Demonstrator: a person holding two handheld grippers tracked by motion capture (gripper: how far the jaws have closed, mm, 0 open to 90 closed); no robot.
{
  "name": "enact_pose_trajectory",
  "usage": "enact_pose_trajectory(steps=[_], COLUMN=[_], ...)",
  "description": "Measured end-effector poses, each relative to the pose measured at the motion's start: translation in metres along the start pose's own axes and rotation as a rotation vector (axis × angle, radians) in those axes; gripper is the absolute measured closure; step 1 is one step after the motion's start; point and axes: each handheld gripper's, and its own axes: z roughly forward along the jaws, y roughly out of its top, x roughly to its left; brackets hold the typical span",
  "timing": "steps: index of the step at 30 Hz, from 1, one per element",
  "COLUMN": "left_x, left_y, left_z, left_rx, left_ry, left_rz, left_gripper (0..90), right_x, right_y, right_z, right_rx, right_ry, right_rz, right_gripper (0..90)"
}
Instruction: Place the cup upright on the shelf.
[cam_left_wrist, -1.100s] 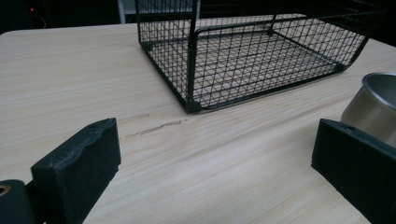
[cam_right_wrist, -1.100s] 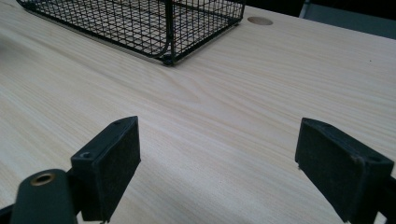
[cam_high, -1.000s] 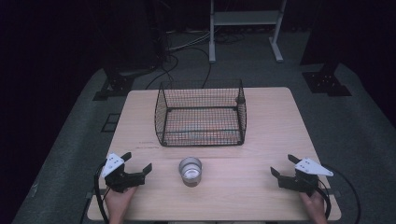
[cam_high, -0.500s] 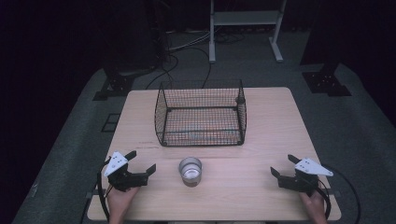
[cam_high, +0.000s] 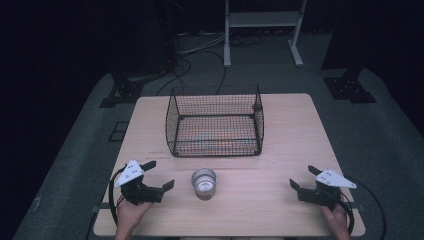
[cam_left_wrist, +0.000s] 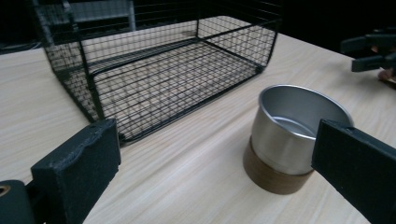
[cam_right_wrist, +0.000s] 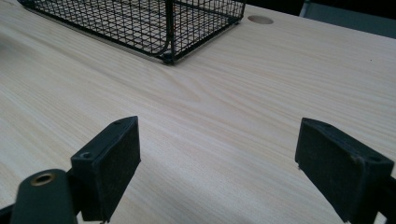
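My left tool (cam_left_wrist: 215, 154) has matt black plastic jaws with a slightly rough face. The cup (cam_left_wrist: 295, 135) is brushed, satin metal above a matt brown wood-like base. The basket (cam_left_wrist: 159, 70) is thin black wire mesh. My counter (cam_right_wrist: 261, 88) is pale, smooth wood grain.

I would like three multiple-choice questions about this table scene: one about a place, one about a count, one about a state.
1. Where is the metal cup?
A. inside the wire basket
B. on the table, in front of the wire basket
C. held by tongs

2. How many wire baskets stand on the table?
A. one
B. two
C. three

3. What state are the left tongs in?
A. shut on the cup
B. shut, holding nothing
C. open

Answers: 1 B, the cup stands on bare wood outside the mesh; 2 A, one basket is there; 3 C, the jaws stand wide apart.
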Motion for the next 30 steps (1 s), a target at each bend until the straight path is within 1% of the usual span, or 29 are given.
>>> enact_pose_trajectory(steps=[1,4,9,14,16,18,20,25,30], left_x=[-0.002,-0.005,-0.011,-0.019,-0.020,-0.025,-0.028,-0.032,-0.036], left_y=[0.002,0.005,0.010,0.017,0.018,0.021,0.023,0.026,0.026], left_z=[0.002,0.005,0.011,0.016,0.017,0.021,0.023,0.026,0.031], left_rx=[0.008,0.018,0.038,0.055,0.058,0.069,0.080,0.086,0.114], left_ry=[-0.021,-0.059,-0.099,-0.125,-0.132,-0.153,-0.163,-0.176,-0.197], left_rz=[0.010,0.024,0.049,0.085,0.090,0.108,0.119,0.135,0.152], left_gripper=[0.3,0.3,0.3,0.3,0.3,0.3,0.3,0.3,0.3], right_x=[0.000,0.000,0.000,0.000,0.000,0.000,0.000,0.000,0.000], right_y=[0.000,0.000,0.000,0.000,0.000,0.000,0.000,0.000,0.000], right_z=[0.000,0.000,0.000,0.000,0.000,0.000,0.000,0.000,0.000], right_rx=[0.000,-0.001,-0.001,-0.001,-0.002,-0.002,-0.002,-0.002,-0.001], right_ry=[0.001,0.001,0.001,0.001,0.001,0.002,0.002,0.003,0.003], right_rz=[-0.001,-0.002,-0.003,-0.003,-0.002,-0.002,-0.002,-0.004,-0.004], right_gripper=[13.4,13.4,13.4,13.4,13.4,13.4,13.4,13.4,13.4])
